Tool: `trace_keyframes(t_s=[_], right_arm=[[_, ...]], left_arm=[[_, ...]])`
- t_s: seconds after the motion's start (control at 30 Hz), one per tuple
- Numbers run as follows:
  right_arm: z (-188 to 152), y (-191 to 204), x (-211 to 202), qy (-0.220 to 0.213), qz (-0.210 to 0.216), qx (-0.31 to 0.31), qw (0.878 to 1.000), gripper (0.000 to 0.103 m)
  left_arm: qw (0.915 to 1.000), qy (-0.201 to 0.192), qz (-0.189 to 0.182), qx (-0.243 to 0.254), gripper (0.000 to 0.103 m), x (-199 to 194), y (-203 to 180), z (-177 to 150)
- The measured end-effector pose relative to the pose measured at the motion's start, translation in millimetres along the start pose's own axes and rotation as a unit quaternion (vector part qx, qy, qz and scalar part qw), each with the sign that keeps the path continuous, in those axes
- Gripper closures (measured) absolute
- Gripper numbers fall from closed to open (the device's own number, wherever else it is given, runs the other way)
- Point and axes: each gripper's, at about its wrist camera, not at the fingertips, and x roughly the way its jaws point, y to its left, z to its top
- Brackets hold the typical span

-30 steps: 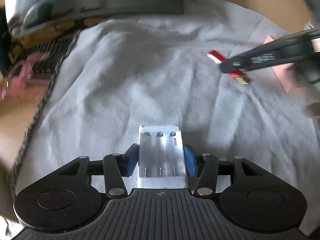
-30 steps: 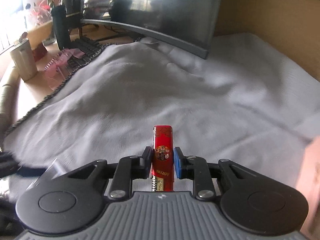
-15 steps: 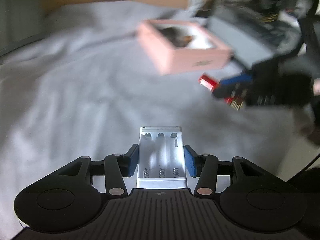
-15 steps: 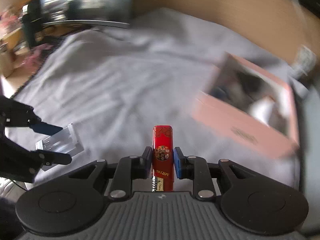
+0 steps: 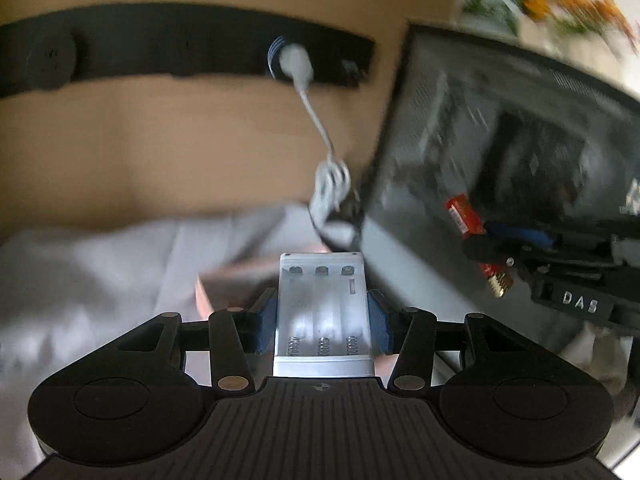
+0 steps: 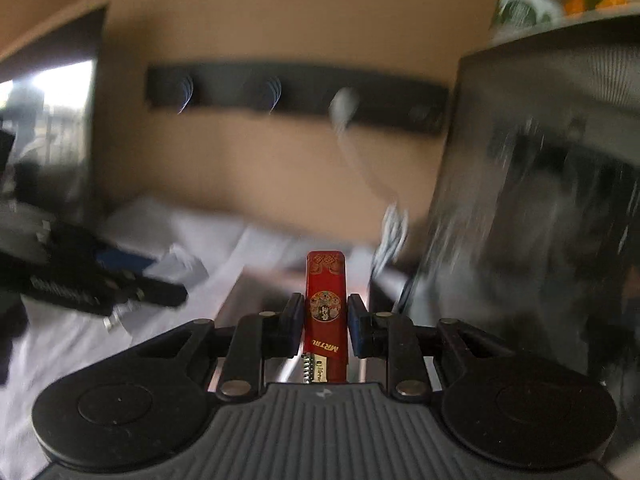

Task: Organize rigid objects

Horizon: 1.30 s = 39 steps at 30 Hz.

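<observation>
My left gripper (image 5: 322,318) is shut on a white battery holder (image 5: 322,300) with three empty slots and springs, held flat and pointing forward. My right gripper (image 6: 325,316) is shut on a red lighter (image 6: 326,300) standing upright between the blue pads. In the left wrist view, the right gripper (image 5: 482,242) hangs at the right with the lighter (image 5: 462,216). The right wrist view shows the left gripper (image 6: 148,278) at the left, carrying the holder (image 6: 180,270). A pink box (image 5: 206,292) lies just beyond and below both grippers, mostly hidden.
A black monitor (image 5: 500,152) stands close on the right. A black power strip (image 5: 180,56) runs along the tan wall, with a white plug and cable (image 5: 316,120) hanging from it. Grey cloth (image 5: 100,280) covers the surface. The views are motion-blurred.
Both grippers have risen and swung right across the cloth, keeping their objects. The pink box now sits right under them, and the wall and monitor fill the views.
</observation>
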Motion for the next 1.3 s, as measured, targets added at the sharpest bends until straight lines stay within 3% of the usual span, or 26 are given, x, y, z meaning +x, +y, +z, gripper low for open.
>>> trace_keyframes(t_s=[0.2, 0.37, 0.57, 0.83, 1.0, 1.17, 1.3], right_arm=[[40.5, -31.5, 45.7, -0.003, -0.005, 0.045, 0.999, 0.077], [10.1, -36.1, 45.4, 0.012, 0.003, 0.033, 0.999, 0.068], [-49.7, -22.0, 57.6, 0.077, 0.013, 0.004, 0.997, 0.066], [-138.7, 4.7, 63.2, 0.174, 0.021, 0.064, 0.982, 0.053], [-179.8, 14.2, 68.1, 0.217, -0.004, 0.100, 0.971, 0.052], [-192.2, 29.0, 59.5, 0.198, -0.034, 0.073, 0.977, 0.051], [-195.5, 31.1, 52.9, 0.187, -0.044, 0.076, 0.978, 0.047]], left_arm=[[0.9991, -0.023, 0.007, -0.035, 0.052, 31.6, 7.7, 41.2], [0.9986, -0.012, 0.010, -0.050, 0.052, 43.4, 14.0, 29.0], [0.9941, 0.049, 0.067, -0.070, 0.052, 51.1, 20.9, -31.9], [0.9850, 0.111, 0.123, -0.050, 0.052, 28.2, 12.1, -147.6], [0.9801, 0.138, 0.135, -0.045, 0.052, 23.0, 3.7, -197.0], [0.9815, 0.115, 0.149, -0.035, 0.049, 24.4, -6.7, -212.5], [0.9833, 0.098, 0.149, -0.039, 0.032, 25.9, -16.7, -219.6]])
